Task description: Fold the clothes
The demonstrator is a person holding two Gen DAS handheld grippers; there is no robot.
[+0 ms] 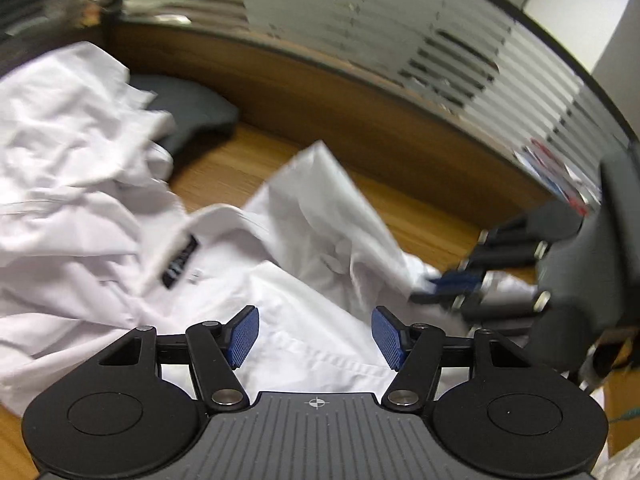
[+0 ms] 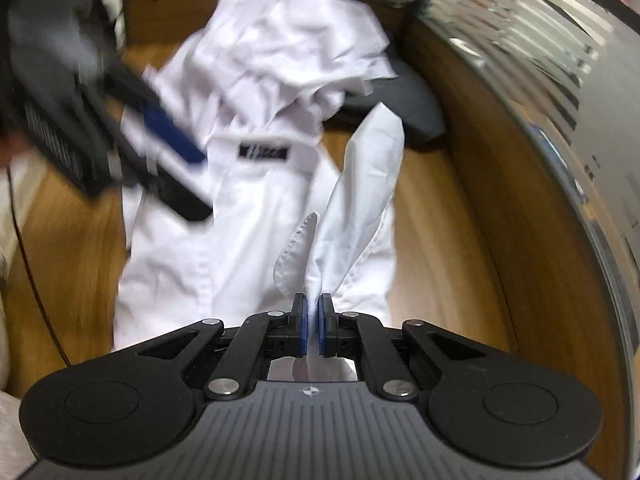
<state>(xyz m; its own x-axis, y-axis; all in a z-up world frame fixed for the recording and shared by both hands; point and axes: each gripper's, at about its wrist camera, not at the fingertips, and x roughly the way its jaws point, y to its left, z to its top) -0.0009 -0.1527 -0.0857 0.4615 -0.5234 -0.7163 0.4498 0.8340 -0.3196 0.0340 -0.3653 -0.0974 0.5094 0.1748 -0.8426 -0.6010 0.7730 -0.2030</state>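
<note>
A crumpled white shirt with a black neck label lies on the wooden table. My left gripper is open and empty, just above the shirt's front panel. My right gripper is shut on a fold of the white shirt and lifts it so the cloth stands up in a twisted peak. The right gripper also shows in the left wrist view, at the right, pinching the cloth. The left gripper shows blurred in the right wrist view, over the shirt near the label.
A dark grey folded garment lies behind the shirt, near the table's raised wooden back edge. A glass partition with frosted stripes runs behind and to the right. Bare table lies to the right of the shirt.
</note>
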